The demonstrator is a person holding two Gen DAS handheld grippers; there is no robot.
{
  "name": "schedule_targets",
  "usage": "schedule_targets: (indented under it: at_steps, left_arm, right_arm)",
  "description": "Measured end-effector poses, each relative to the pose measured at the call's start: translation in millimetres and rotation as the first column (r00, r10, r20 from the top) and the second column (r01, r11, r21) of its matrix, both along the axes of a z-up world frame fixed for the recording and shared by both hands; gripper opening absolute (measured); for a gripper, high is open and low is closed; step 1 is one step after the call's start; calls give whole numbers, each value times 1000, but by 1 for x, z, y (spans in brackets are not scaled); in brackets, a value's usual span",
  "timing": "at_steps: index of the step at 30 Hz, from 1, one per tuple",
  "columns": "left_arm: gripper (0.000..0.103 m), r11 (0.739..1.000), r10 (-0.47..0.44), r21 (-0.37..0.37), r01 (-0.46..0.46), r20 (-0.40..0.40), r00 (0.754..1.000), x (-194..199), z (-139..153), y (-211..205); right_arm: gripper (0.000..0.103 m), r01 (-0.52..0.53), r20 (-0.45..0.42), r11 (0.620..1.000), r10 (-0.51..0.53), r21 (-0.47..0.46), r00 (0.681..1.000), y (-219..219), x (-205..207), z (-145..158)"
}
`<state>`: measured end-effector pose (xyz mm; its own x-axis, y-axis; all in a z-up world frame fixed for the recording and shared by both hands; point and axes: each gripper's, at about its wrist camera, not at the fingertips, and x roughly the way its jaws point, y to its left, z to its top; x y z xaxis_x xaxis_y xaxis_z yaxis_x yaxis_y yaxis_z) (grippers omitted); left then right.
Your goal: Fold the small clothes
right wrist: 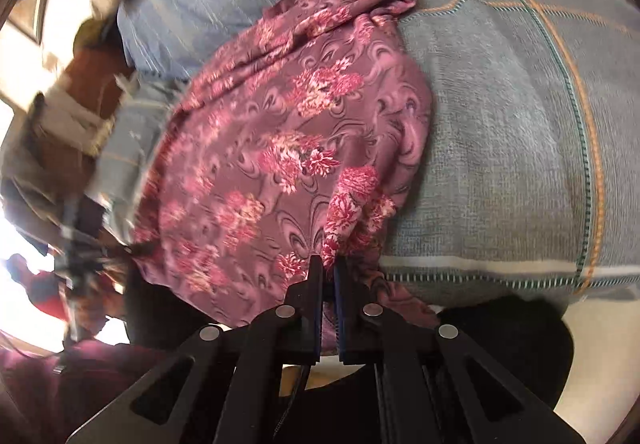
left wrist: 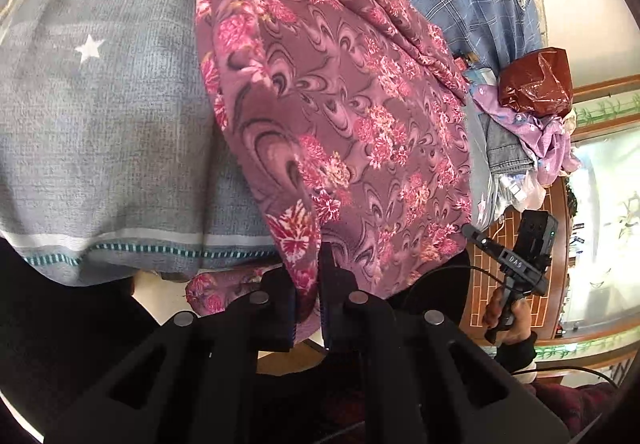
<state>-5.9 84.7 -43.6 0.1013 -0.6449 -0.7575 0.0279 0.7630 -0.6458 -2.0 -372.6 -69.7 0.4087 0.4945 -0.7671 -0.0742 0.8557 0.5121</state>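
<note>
Floral garment (left wrist: 340,115), both grippers' jaws clamped on its edge

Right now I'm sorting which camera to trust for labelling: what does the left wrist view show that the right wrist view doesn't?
Only the left wrist view: a white star on the grey blanket, a red plastic bag on lilac cloth, and the right claw's handle in a hand.
Only the right wrist view: the blanket's orange stripe.
Both: the pink floral garment on the grey blanket, each claw shut on its near edge.
</note>
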Motion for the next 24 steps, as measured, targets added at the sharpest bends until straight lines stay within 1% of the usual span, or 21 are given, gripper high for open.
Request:
schedule_targets:
  at_steps: [3,5,6,7,10,12,14,16,18,19,20,21,22,24]
  left_arm:
    - [6,1000,3,-9,-3,-15,1000,0,-3,2]
    - [6,1000,13,-25,-13,-22,1000,-1,-2,4]
    - [6,999,18,-33,-18,-24,1000,-1,-1,5]
    - [6,999,21,-39,-22,-22,1000,-1,0,5]
    - [6,999,24,-42,-24,-15,1000,-2,4,6]
    - [6,999,22,-39,-22,-13,1000,-3,5,6]
    - [6,999,21,-36,-22,-21,1000,-2,3,6]
    - [6,999,23,-35,-24,-31,999,-1,0,4]
    - [6,999,28,-34,-29,-32,999,-1,0,4]
    - [6,999,29,-33,-30,-29,999,-1,1,4]
    - [6,999,30,-32,-30,-26,999,-2,2,4]
    - [6,999,30,-34,-30,-23,999,-3,3,4]
    - [6,999,31,-44,-32,-19,999,-3,5,6]
    - [6,997,42,-70,-43,-21,999,-3,7,8]
  right_arm:
    - [12,48,-8,993,-49,-112,999,-11,-3,1]
    - [31,43,-38,989,-49,-142,998,-14,-2,-2]
    - [48,31,-57,989,-40,-147,998,-14,-3,-5]
    - [54,9,-65,985,-20,-173,998,-9,-5,-8]
    - [53,-49,-94,969,27,-242,995,-2,-11,-19]
    - [53,-60,-101,961,33,-270,994,-2,-13,-25]
    - [53,-58,-106,966,32,-252,994,-3,-12,-30]
    - [54,-66,-111,976,43,-209,993,-3,-8,-37]
    - [46,-101,-131,977,76,-190,988,2,-7,-45]
    - [22,-142,-122,974,121,-177,985,6,-10,-45]
    - [8,-190,-117,968,172,-164,978,11,-13,-41]
    - [8,-220,-111,963,204,-158,973,17,-15,-38]
    - [8,-250,-87,957,240,-147,967,22,-20,-29]
    - [8,-260,-40,959,257,-114,965,25,-25,-13]
